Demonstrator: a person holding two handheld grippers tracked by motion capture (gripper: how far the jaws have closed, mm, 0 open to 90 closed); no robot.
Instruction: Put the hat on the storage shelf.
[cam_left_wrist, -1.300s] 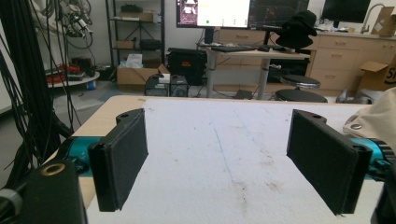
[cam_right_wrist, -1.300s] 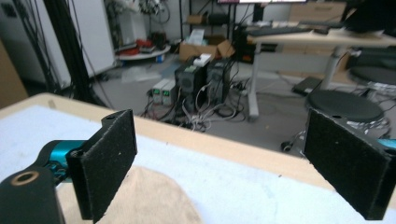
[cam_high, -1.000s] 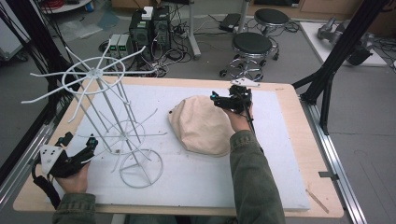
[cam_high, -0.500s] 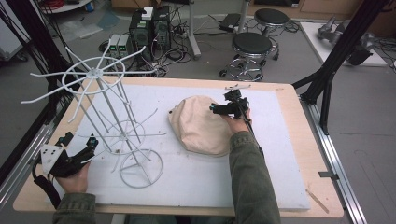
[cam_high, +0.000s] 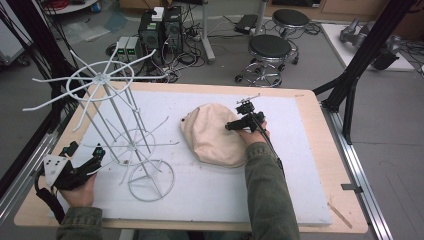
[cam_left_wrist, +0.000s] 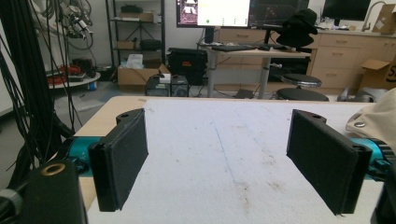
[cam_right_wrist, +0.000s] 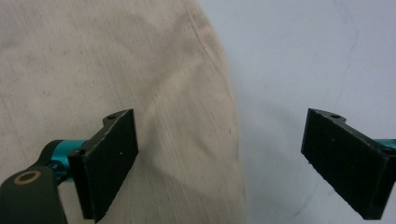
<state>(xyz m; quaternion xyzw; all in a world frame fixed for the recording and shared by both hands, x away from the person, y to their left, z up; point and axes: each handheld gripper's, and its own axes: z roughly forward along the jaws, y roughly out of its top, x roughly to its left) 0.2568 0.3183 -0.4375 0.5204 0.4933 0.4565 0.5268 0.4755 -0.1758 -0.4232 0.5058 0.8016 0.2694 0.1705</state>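
Even, bright overhead light; soft faint shadows on white foam mat (cam_high: 210, 195) covering bench. High view slightly soft. Cream fabric cap (cam_right_wrist: 116, 70) blurred close-up; bright monitor (cam_left_wrist: 212, 12) glare at 12 o'clock.

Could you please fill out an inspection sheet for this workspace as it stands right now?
Surface: white mat on a wooden table, faintly smudged.
Job's things: beige cloth hat lying mid-mat; white wire rack upright at the left.
Clutter: nothing seen on the mat.
Grippers: left gripper open, near the rack's base; right gripper open, straddling the hat's edge.
Cables: black cable trails along the right sleeve.
Surroundings: two stools, floor electronics, black frame legs.
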